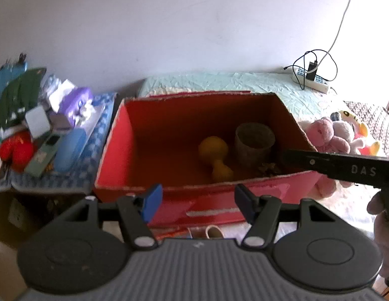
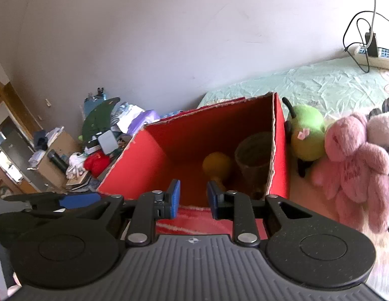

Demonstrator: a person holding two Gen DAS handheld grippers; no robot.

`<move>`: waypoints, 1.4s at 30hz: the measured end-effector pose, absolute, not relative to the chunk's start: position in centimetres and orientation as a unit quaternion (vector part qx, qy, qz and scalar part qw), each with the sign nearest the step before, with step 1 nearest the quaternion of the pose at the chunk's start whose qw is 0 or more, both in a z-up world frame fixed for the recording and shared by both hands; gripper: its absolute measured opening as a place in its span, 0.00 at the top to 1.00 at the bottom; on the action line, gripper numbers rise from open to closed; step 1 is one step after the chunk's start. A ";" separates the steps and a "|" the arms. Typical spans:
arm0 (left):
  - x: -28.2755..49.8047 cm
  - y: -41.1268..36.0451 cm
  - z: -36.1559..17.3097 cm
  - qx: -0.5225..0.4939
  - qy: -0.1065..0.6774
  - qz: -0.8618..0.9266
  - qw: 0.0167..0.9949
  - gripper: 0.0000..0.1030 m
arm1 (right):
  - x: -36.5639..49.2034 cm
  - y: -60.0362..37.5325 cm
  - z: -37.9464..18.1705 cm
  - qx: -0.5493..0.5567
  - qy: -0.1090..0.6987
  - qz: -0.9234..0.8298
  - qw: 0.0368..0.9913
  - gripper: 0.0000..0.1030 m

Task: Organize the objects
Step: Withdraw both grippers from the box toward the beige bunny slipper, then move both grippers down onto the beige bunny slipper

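Observation:
An open red cardboard box [image 1: 114, 150] stands on the bed, also seen in the right wrist view [image 2: 136, 160]. Inside lie a yellow gourd-shaped toy [image 1: 214, 150] [image 2: 217, 163] and a brownish cup [image 1: 254, 140] [image 2: 254, 155]. My left gripper [image 1: 198, 200] hovers before the box's near wall, open, with nothing between its blue pads. My right gripper [image 2: 193, 199] is over the box's near edge, its pads a small gap apart and empty. Its black body [image 1: 345, 168] reaches over the box's right corner. A pink plush [image 2: 355, 160] [image 1: 325, 135] and a green plush [image 2: 307, 130] lie right of the box.
A cluttered side table [image 1: 56, 175] left of the box holds tissues, a red item and small boxes. A power strip with cables [image 1: 312, 80] lies on the pale green sheet [image 2: 320, 85] behind. A white and yellow plush [image 1: 352, 128] sits at far right. A small cup [image 1: 214, 232] lies below the box.

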State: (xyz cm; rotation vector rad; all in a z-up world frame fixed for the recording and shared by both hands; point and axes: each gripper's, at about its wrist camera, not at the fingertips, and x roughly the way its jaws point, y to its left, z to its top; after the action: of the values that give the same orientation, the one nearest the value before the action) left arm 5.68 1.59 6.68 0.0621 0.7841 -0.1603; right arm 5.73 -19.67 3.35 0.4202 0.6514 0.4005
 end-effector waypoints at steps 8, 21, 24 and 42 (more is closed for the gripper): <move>4.1 1.3 4.2 -0.002 0.425 -0.072 0.902 0.34 | 4.3 -19.5 1.9 0.204 0.330 0.252 0.886 0.75; 1.3 -2.2 0.7 0.011 0.458 -0.111 0.882 0.43 | 3.7 -18.2 -2.3 0.196 0.412 0.273 0.847 0.75; 1.2 -2.5 0.1 0.013 0.460 -0.110 0.881 0.41 | 3.8 -18.2 -2.9 0.207 0.428 0.275 0.836 0.75; 3.3 -0.6 -4.7 -0.051 0.513 -0.128 0.848 0.37 | 4.9 -16.8 -4.4 0.237 0.474 0.290 0.797 0.74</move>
State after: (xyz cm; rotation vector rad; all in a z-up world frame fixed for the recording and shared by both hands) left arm 3.26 -0.62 -4.65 -0.1067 1.0807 -0.2703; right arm 4.90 -16.79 -4.37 0.5090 1.0181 0.6222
